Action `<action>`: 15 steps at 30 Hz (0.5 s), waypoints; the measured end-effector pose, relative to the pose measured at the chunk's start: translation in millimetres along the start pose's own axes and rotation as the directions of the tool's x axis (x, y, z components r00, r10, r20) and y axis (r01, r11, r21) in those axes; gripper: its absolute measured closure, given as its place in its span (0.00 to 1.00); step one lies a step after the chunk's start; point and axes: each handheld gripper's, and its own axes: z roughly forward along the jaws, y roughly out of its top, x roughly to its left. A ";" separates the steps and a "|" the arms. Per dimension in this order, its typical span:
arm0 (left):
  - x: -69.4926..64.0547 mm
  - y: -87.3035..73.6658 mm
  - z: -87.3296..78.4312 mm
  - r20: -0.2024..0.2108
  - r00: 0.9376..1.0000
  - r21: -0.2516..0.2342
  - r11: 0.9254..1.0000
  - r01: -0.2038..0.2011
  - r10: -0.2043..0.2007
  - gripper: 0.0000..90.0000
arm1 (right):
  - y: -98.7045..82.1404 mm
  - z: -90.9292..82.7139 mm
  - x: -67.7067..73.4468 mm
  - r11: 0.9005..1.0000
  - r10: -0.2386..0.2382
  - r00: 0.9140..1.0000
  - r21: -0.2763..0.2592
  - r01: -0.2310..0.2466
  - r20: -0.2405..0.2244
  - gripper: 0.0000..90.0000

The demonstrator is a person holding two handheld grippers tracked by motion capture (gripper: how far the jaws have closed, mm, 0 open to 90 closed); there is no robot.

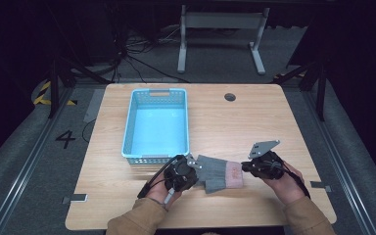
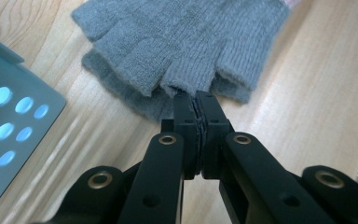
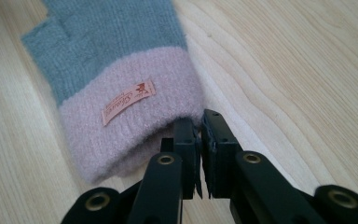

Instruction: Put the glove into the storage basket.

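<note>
Bright overhead light falls on the tabletop (image 1: 254,127) at centre frame in the high view, while the floor and room at the edges sink into near-black; close-ups are soft, evenly lit, slightly blurred at the bottom.

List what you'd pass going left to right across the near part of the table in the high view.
Left gripper → grey glove, its pink cuff at the right end → right gripper.
</note>
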 end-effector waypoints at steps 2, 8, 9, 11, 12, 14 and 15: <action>-1.3 0.0 -1.7 0.005 1.000 0.004 1.000 0.002 -0.002 0.98 | 0.2 1.3 -1.5 1.000 0.012 1.000 -0.006 -0.012 -0.004 0.95; -1.8 -1.7 -0.4 0.009 1.000 0.026 1.000 -0.009 0.009 0.98 | 3.0 9.1 -4.1 1.000 0.003 1.000 -0.005 -0.003 -0.005 0.95; -1.3 -2.1 -0.2 0.013 1.000 0.029 1.000 -0.008 0.008 0.98 | 3.5 10.6 -4.4 1.000 0.001 1.000 -0.005 -0.001 -0.002 0.95; -0.5 -3.1 0.3 0.026 1.000 0.038 0.999 -0.006 0.005 0.98 | 4.2 13.1 -4.4 1.000 0.006 1.000 0.001 -0.006 -0.010 0.94; -0.1 -3.5 0.9 0.029 1.000 0.039 0.999 -0.005 0.004 0.98 | 4.4 14.0 -4.7 1.000 0.004 1.000 0.002 -0.004 -0.011 0.95; 0.0 -3.8 2.7 0.037 0.999 0.049 0.999 -0.003 0.001 0.98 | 4.3 16.7 -4.5 1.000 0.003 1.000 0.009 -0.003 -0.015 0.94; -0.1 -3.9 3.9 0.036 0.999 0.052 0.999 -0.001 -0.001 0.98 | 4.3 16.7 -4.5 1.000 0.003 1.000 0.009 -0.003 -0.015 0.94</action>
